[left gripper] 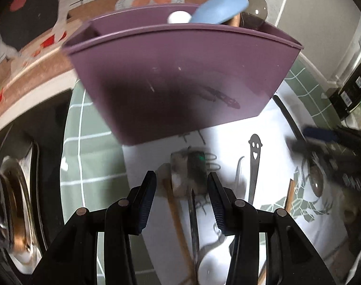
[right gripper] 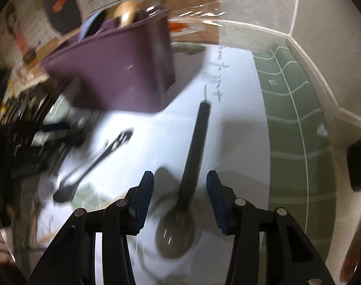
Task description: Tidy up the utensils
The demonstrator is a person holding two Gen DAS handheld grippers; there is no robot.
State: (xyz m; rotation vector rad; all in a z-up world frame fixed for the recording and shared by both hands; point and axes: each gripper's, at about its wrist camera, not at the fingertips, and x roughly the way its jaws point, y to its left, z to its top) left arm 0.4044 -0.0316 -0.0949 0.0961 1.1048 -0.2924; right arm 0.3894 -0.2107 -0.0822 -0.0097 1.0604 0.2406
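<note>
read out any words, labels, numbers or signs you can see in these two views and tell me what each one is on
No text can be read.
White sheet: handwriting-like marks, too blurred.
Black box at the right edge: white labels, too small.
Purple utensil holder: dark smear on its front, not legible.
Black utensil handle: smiley-face cutout, a sign, no words.

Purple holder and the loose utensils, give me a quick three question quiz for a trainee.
1. True or false: the purple holder already has utensils in it.
2. What lies between the right gripper's open jaws? A) fork B) dark spoon C) knife
3. Is the left gripper open or shut?

Key: 1 true, a blue spatula sticks out; 2 B; 3 open.
</note>
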